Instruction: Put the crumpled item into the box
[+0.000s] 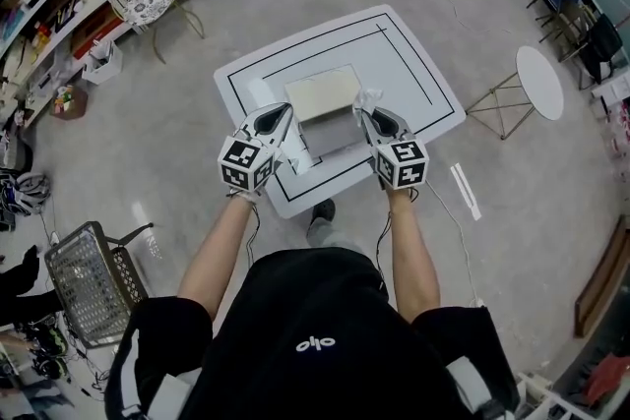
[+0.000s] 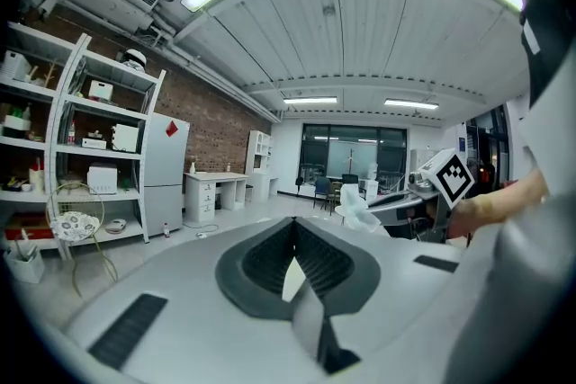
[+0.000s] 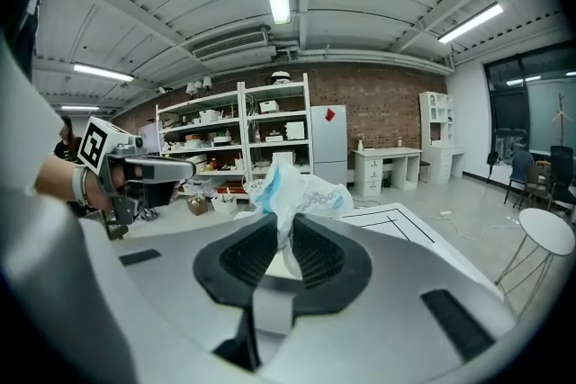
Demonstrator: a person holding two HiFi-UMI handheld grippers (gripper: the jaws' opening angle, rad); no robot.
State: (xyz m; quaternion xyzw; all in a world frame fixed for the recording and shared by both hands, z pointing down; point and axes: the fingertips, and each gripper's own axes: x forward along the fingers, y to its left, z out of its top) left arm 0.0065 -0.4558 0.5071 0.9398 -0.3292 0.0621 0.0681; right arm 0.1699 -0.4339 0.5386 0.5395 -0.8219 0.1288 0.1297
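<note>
- The box [image 1: 323, 95] sat open in the middle of the counter [image 1: 418, 79], between the two tools.
- The right tool [image 3: 286, 249] was clenched on the crumpled item [image 3: 301, 191], a white-and-blue wad sticking up from its jaws. It hung just beside the box's right edge, apparently ready to go in.
- The left tool [image 2: 293, 258] was closed on a thin pale flap [image 2: 292, 281], seemingly the box's own, probably to steady the box and keep it open.
- The item was not yet inside.

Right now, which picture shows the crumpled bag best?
The right gripper view: the crumpled bag is close up, pinched in the right gripper. The head view shows only a small white bit; the left gripper view shows it small and far off.
</note>
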